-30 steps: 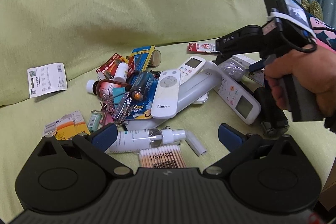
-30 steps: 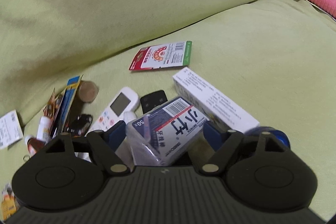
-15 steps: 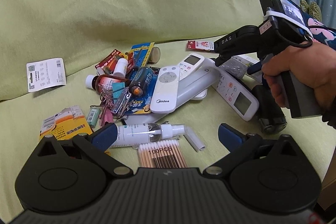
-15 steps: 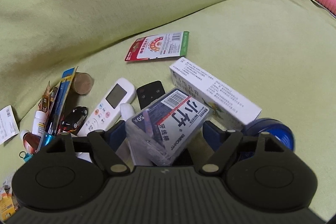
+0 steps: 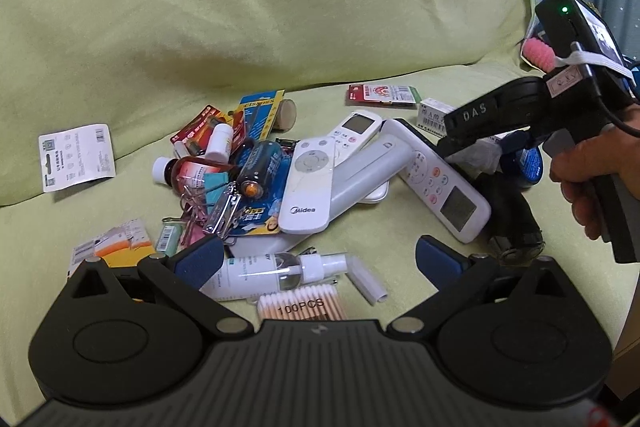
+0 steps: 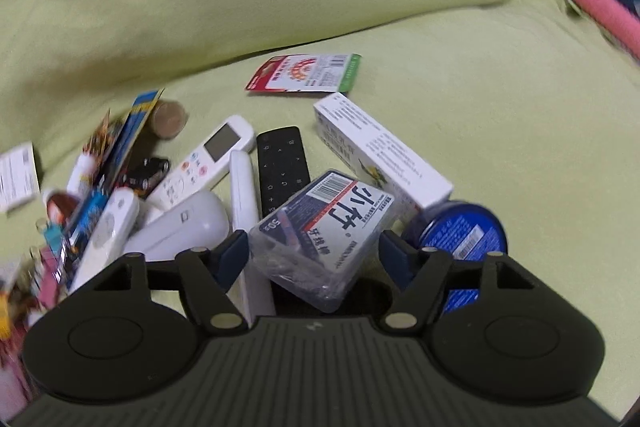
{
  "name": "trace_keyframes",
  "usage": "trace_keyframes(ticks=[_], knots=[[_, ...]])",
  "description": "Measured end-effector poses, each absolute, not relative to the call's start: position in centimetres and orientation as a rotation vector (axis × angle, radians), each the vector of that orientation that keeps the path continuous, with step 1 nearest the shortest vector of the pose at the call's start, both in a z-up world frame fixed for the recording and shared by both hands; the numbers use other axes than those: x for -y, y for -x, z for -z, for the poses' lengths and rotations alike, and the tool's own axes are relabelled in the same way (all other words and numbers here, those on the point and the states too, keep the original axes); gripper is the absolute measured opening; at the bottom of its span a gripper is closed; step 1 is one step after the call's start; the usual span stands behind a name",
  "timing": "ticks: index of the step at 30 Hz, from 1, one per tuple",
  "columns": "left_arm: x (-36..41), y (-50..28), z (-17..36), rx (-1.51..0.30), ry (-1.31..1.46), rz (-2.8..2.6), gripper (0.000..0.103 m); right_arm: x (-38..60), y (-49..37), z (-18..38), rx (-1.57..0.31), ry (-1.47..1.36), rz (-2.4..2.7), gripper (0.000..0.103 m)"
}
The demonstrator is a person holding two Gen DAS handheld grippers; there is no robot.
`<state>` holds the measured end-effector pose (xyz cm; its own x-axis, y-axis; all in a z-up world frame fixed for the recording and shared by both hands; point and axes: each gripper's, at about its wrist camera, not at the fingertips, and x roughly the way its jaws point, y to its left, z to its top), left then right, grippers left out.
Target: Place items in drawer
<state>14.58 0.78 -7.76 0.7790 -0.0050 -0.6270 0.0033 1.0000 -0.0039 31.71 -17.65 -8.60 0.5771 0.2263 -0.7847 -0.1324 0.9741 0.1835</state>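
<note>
Lifting first pick: right hand-held gripper (image 6: 314, 253) pinches floss box (image 6: 320, 227), left hand-held gripper (image 5: 320, 259) wide open and empty, pile (image 5: 308, 179) untouched on sofa (image 5: 280, 7), no drawer visible.

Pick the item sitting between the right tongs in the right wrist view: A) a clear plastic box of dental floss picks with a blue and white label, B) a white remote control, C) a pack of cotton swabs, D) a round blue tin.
A: the clear plastic box of dental floss picks fills the gap between the right tongs, both pads at its sides.
</note>
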Motion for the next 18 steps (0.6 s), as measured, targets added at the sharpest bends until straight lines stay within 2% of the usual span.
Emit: trace_keyframes(ticks=[9, 12, 16, 18], knots=[[-0.2, -14.3, 8.2, -0.696, -0.011, 0.011, 0.102, 18.4, -33.1, 10.0, -0.961, -0.276, -0.141, 0.073], [-0.2, -14.2, 8.2, -0.696, -0.013, 0.009, 0.102, 19.1, -33.3, 10.4, -0.975, -0.345, -0.115, 0.081], [0.0, -14.2, 8.3, -0.699, -0.013, 0.016, 0.102, 18.9, -33.7, 10.7, -0.971, -0.330, -0.106, 0.080], [0.1, -14.2, 8.3, -0.701, -0.015, 0.021, 0.102, 18.7, -33.8, 10.6, -0.963, -0.309, -0.117, 0.076]])
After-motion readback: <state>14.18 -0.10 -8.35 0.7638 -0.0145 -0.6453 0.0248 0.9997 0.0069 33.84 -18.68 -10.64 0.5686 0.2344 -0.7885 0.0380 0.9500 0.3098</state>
